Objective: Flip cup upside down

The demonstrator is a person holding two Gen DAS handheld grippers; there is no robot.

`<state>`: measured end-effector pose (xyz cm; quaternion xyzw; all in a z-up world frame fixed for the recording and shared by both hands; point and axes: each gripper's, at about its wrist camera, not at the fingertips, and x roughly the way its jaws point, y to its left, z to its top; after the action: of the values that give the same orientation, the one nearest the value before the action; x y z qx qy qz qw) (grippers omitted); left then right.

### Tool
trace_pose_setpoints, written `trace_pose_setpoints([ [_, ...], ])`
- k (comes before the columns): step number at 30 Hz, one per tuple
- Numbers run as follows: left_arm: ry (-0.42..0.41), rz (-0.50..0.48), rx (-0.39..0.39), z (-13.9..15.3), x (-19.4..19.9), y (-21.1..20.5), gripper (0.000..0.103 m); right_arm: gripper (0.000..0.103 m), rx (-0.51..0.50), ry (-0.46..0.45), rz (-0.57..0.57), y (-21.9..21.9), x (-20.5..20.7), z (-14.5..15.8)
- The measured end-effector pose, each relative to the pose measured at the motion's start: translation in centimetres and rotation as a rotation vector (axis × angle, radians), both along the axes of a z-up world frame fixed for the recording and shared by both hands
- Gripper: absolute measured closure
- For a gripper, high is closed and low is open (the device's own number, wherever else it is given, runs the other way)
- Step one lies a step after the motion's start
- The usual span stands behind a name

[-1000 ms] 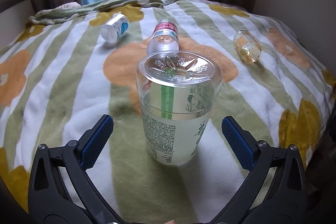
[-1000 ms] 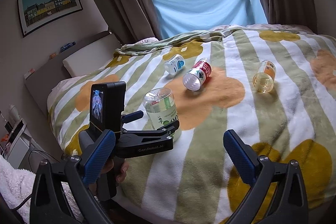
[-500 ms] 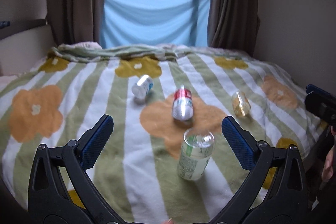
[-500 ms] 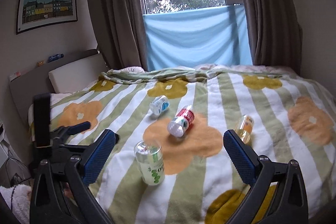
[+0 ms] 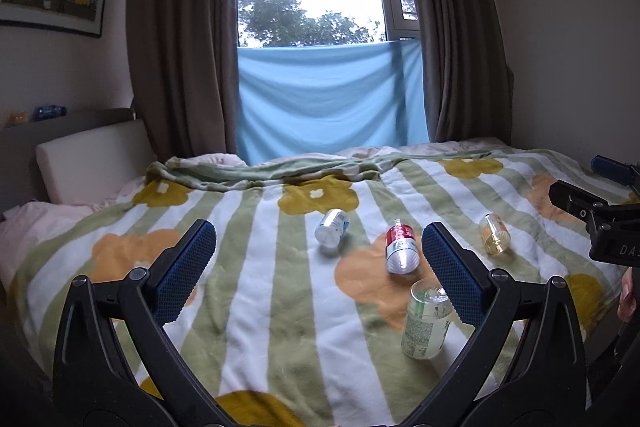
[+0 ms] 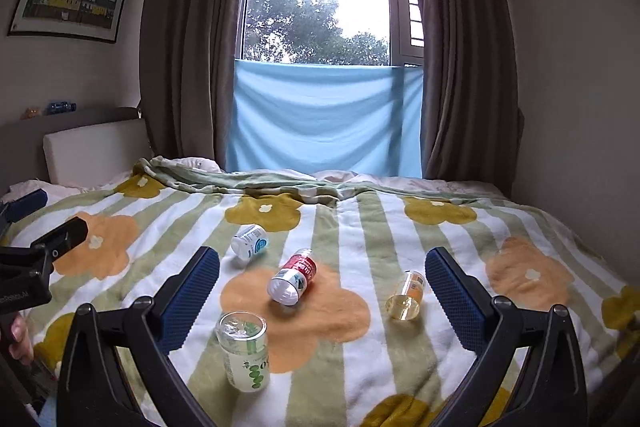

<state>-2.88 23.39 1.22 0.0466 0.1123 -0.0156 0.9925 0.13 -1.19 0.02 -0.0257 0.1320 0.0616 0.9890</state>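
A clear cup with green print (image 5: 426, 321) stands base-up on the flowered blanket, tilted slightly; it also shows in the right wrist view (image 6: 243, 355). My left gripper (image 5: 316, 271) is open and empty, held back and above the bed, with the cup just behind its right finger. My right gripper (image 6: 322, 295) is open and empty, well back from the cup, which sits near its left finger.
Three small containers lie on their sides on the blanket (image 5: 280, 307): a white-and-blue one (image 5: 331, 229), a red-labelled one (image 5: 401, 247) and a clear yellowish one (image 5: 496, 239). Headboard at left, curtains and window behind. The other gripper shows at each view's edge (image 5: 600, 223) (image 6: 36, 267).
Both grippers have pulled back and up from the cup, which now looks small and far. The cup stays standing base-up on the blanket.
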Motion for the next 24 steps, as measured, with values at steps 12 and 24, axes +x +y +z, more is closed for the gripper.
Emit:
trace_pose_setpoints([
  [12, 0.018, -0.028, -0.048, -0.28, -0.38, -0.16, 0.000, 0.000, -0.009, -0.005, -0.036, -0.14, -0.78, -0.17],
  [24, 0.015, -0.030, -0.069, -0.20, -0.39, -0.12, 0.000, 0.000, -0.002, -0.005, -0.027, 0.17, -0.84, -0.32],
])
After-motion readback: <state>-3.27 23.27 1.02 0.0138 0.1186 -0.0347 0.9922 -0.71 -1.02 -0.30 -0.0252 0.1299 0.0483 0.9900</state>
